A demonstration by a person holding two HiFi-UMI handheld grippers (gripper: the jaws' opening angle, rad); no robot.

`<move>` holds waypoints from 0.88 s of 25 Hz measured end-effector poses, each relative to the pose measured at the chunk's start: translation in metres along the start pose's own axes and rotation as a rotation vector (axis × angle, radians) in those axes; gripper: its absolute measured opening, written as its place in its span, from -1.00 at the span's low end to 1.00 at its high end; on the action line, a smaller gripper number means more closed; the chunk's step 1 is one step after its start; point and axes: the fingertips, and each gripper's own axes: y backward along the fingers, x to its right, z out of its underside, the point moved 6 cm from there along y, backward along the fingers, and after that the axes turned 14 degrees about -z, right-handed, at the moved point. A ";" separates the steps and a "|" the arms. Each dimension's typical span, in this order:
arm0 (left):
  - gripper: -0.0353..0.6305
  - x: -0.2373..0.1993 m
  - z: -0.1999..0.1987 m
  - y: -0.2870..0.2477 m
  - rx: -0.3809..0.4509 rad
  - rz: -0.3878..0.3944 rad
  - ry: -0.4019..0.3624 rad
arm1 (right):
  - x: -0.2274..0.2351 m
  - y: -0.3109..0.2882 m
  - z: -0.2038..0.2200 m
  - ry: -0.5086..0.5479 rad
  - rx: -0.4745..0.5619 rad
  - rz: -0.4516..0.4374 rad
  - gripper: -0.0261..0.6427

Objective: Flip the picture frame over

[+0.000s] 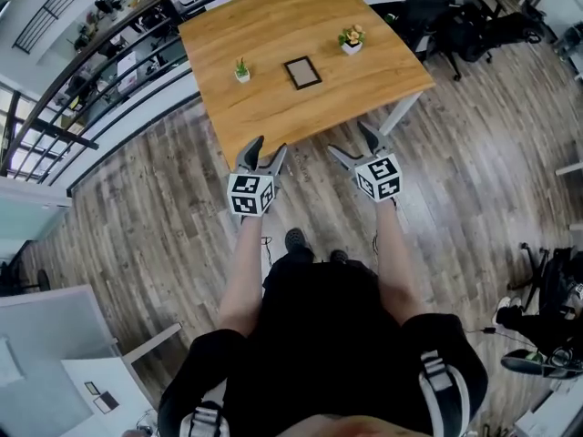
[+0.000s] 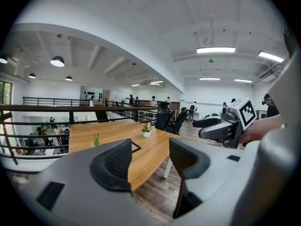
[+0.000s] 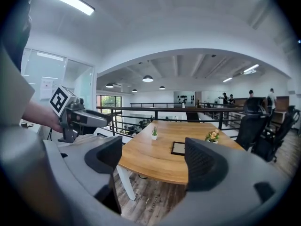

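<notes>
The picture frame (image 1: 302, 72) is dark-rimmed and lies flat near the middle of the wooden table (image 1: 273, 126). In the right gripper view the picture frame (image 3: 179, 148) shows between the jaws, far off. In the left gripper view only a corner of the picture frame (image 2: 137, 147) peeks past the left jaw. My left gripper (image 1: 267, 150) and right gripper (image 1: 351, 141) hover side by side over the floor, just short of the table's near edge. Both are open with nothing between their jaws. The left gripper (image 2: 149, 147) and right gripper (image 3: 153, 147) point at the table.
A small green plant (image 1: 241, 70) in a white pot stands left of the frame. A flower pot (image 1: 352, 40) stands to its far right. Black office chairs (image 1: 446, 16) sit beyond the table's right side. A railing (image 1: 109, 53) runs along the left. White table legs (image 1: 401, 112) reach the wooden floor.
</notes>
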 end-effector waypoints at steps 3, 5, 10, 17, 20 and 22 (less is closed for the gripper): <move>-0.15 -0.015 0.000 -0.009 -0.006 0.020 0.014 | 0.000 -0.014 -0.002 -0.011 0.004 0.010 0.29; -0.15 -0.024 -0.001 -0.013 -0.010 0.033 0.029 | -0.001 -0.023 -0.004 -0.015 0.004 0.015 0.27; -0.15 -0.046 -0.003 -0.023 -0.021 0.058 0.026 | -0.001 -0.044 -0.008 -0.029 0.004 0.043 0.26; -0.15 -0.071 -0.002 -0.037 -0.038 0.078 0.033 | 0.001 -0.067 -0.010 -0.042 0.005 0.070 0.24; -0.15 -0.072 -0.002 -0.043 -0.041 0.104 0.019 | 0.005 -0.072 -0.012 -0.048 0.011 0.085 0.24; -0.15 -0.073 0.000 -0.046 -0.046 0.121 0.015 | 0.005 -0.077 -0.013 -0.051 0.015 0.091 0.23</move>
